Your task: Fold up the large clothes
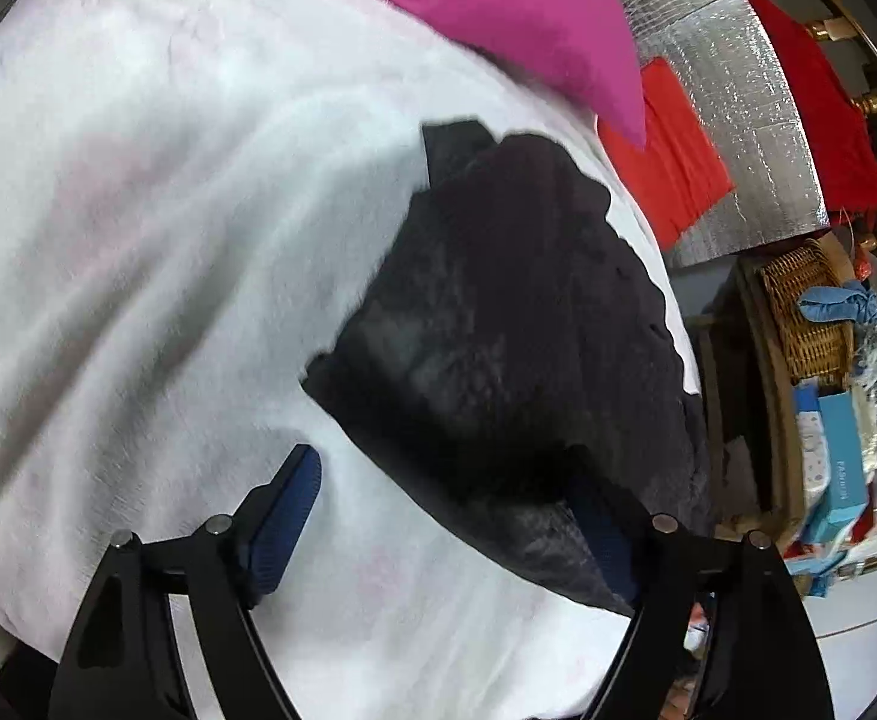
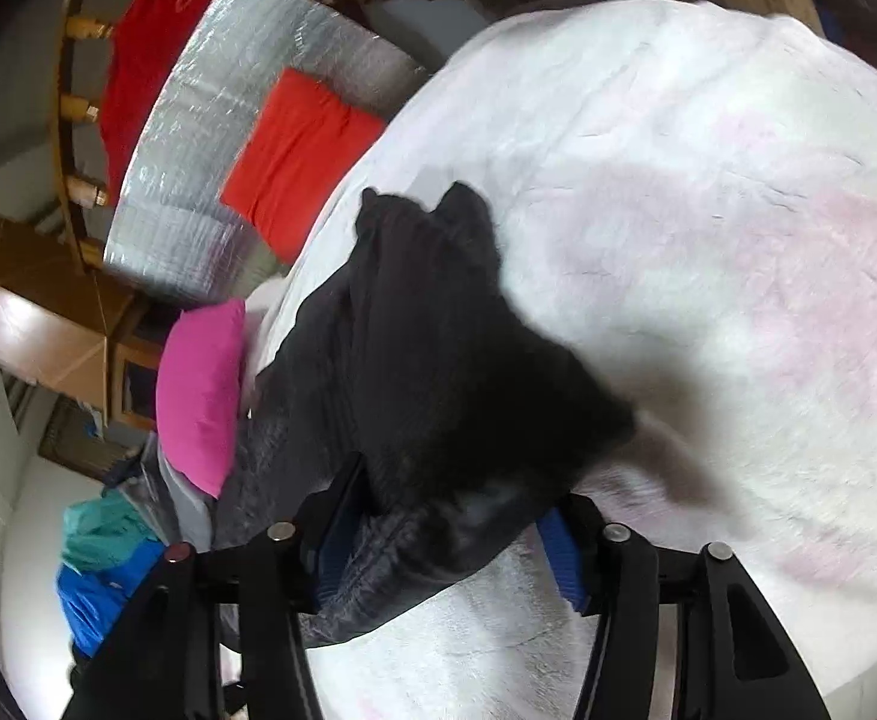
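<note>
I had the black, soft knitted garment (image 2: 438,372) lying bunched on the white fluffy blanket (image 2: 708,210) that covered the bed, near the edge where the magenta cushion (image 2: 201,396) sat. My right gripper (image 2: 447,546) was the closer of the two: its blue-padded fingers (image 2: 561,561) stood on either side of the near, greyer fold of the cloth, which filled the gap between them. They looked wide, and I could not tell whether they were actually pinching it or only straddling it.

From the left wrist camera, my left gripper (image 1: 450,528) had its fingers well apart. One blue pad (image 1: 285,525) sat over bare blanket, while the other was partly hidden under the garment's lower corner (image 1: 558,540), so the cloth lay ahead and off to that side rather than squarely between the fingers.

The garment's long axis ran away from both grippers, toward the orange-red cushion (image 1: 672,174) on the silver foil mat (image 1: 738,90). I judged that the next move depended on this: the right side was already at the near edge, while the left would need to shift across before it could take a matching hold.
</note>
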Tool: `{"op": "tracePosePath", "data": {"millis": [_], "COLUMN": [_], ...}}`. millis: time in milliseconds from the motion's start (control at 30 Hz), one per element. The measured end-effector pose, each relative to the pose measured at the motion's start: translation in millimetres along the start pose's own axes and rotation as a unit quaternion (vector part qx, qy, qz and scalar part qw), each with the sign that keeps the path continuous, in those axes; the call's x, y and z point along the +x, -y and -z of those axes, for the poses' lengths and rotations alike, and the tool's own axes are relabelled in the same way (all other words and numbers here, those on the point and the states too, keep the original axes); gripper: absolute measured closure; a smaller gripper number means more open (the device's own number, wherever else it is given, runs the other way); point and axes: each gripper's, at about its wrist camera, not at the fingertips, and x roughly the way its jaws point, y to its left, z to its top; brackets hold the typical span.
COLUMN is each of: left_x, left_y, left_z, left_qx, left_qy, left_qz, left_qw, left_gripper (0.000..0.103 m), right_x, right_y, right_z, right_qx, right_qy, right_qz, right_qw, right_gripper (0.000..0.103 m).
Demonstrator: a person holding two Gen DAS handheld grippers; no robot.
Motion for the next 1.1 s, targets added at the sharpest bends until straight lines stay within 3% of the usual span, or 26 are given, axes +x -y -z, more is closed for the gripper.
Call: {"op": "tracePosePath", "data": {"millis": [67, 200, 233, 300, 367, 500, 633, 700, 800, 900, 1000, 1100], "left_x": [0, 2, 2, -2, -7, -14, -1, 5, 0, -4, -17, -16], "left_y": [3, 11, 12, 16, 18, 30, 24, 15, 8, 7, -4, -8], "left_z": [0, -2, -3, -5, -7, -5, -7, -9, -8, -10, -14, -19], "left_qx": [0.004, 0.02, 0.023, 0.03, 0.04, 0.073, 0.05, 0.023, 0.01, 0.004, -0.023, -0.032], "left_qy": [0.005, 0.013, 0.019, 0.038, 0.048, 0.072, 0.045, 0.029, 0.023, 0.023, 0.05, 0.057], "left_qz": [0.0, -0.001, -0.001, 0.002, 0.007, 0.0, -0.014, -0.015, -0.009, -0.015, 0.007, 0.007], "left_qw": [1.0, 0.9997, 0.9996, 0.9988, 0.998, 0.9947, 0.9976, 0.9992, 0.9997, 0.9996, 0.9985, 0.9978], "left_gripper": [0.019, 0.02, 0.021, 0.036, 0.044, 0.048, 0.045, 0.035, 0.031, 0.024, 0.023, 0.02], "right_x": [2, 12, 12, 11, 2, -13, 7, 10, 1, -13, -21, 0], "right_y": [11, 28, 25, 13, -8, -43, -22, -3, 10, 10, 17, 29], "right_z": [-1, -11, -13, -17, -21, -19, -15, -13, -16, -24, -34, -40], "right_qx": [0.032, 0.089, 0.083, 0.055, 0.008, -0.057, -0.028, 0.008, 0.045, 0.04, 0.063, 0.093], "right_qy": [0.008, 0.008, 0.007, 0.011, 0.028, 0.07, 0.041, 0.026, 0.016, 0.037, 0.051, 0.009], "right_qz": [-0.007, -0.05, -0.048, -0.035, -0.026, -0.02, 0.028, 0.012, -0.006, -0.006, -0.014, -0.014], "right_qw": [0.999, 0.995, 0.995, 0.998, 0.999, 0.996, 0.998, 1.0, 0.999, 0.999, 0.997, 0.996], "right_gripper": [0.033, 0.033, 0.035, 0.058, 0.066, 0.068, 0.068, 0.06, 0.041, 0.03, 0.025, 0.025]}}
